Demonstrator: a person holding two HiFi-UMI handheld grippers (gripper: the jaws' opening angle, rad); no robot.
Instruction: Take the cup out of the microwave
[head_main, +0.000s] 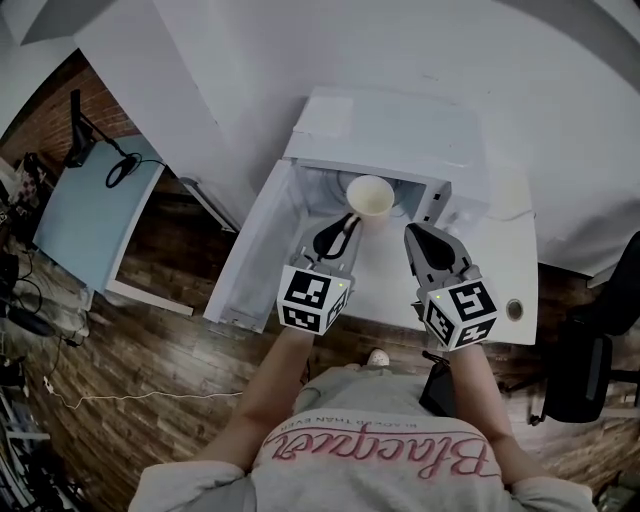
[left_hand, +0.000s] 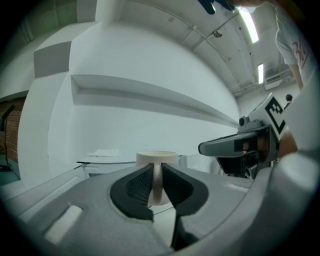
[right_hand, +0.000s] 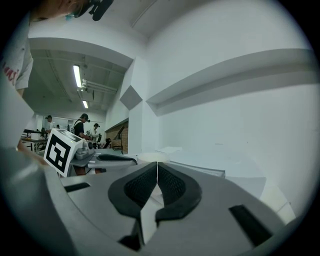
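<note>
A cream cup (head_main: 370, 195) hangs in front of the white microwave's (head_main: 400, 125) open cavity, its mouth facing up. My left gripper (head_main: 349, 220) is shut on the cup's handle; in the left gripper view the handle (left_hand: 157, 186) is pinched between the black pads and the cup's rim (left_hand: 156, 156) shows above them. My right gripper (head_main: 413, 233) is just right of the cup, apart from it, with its jaws shut and nothing in them (right_hand: 157, 176). The right gripper view catches the cup's rim (right_hand: 152, 157) and the left gripper (right_hand: 117, 159) at its left.
The microwave stands on a white table (head_main: 500, 270), its door (head_main: 250, 255) swung open to the left. A black chair (head_main: 590, 370) is at the right, a pale blue table (head_main: 90, 220) at the far left. People (right_hand: 80, 125) stand far off in the room.
</note>
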